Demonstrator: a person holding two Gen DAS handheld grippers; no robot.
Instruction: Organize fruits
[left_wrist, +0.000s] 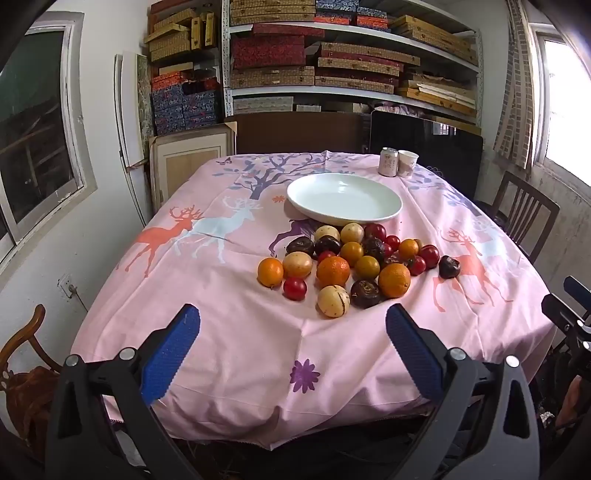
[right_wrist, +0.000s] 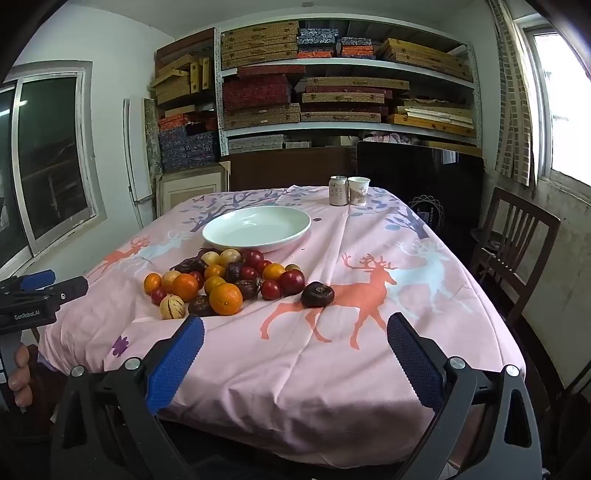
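Observation:
A heap of fruits (left_wrist: 354, 258) (right_wrist: 229, 280) lies on the pink deer-print tablecloth (left_wrist: 229, 295): oranges, small red and yellow ones, pale striped ones and dark brown ones. One dark brown fruit (left_wrist: 449, 266) (right_wrist: 317, 294) sits apart to the right of the heap. Behind the heap stands an empty white plate (left_wrist: 384, 208) (right_wrist: 295, 230). My left gripper (left_wrist: 291, 325) is open over the table's near edge, in front of the heap, with nothing between its blue pads. My right gripper (right_wrist: 295, 334) is open too, short of the lone brown fruit. The left gripper's body (right_wrist: 40, 299) shows at the left edge of the right wrist view.
A drink can (left_wrist: 388, 161) (right_wrist: 338, 190) and a paper cup (left_wrist: 407, 163) (right_wrist: 358, 191) stand at the table's far edge. A wooden chair (right_wrist: 517, 243) stands to the right, another chair (left_wrist: 26, 365) to the near left. Shelves of boxes (left_wrist: 332, 62) fill the back wall.

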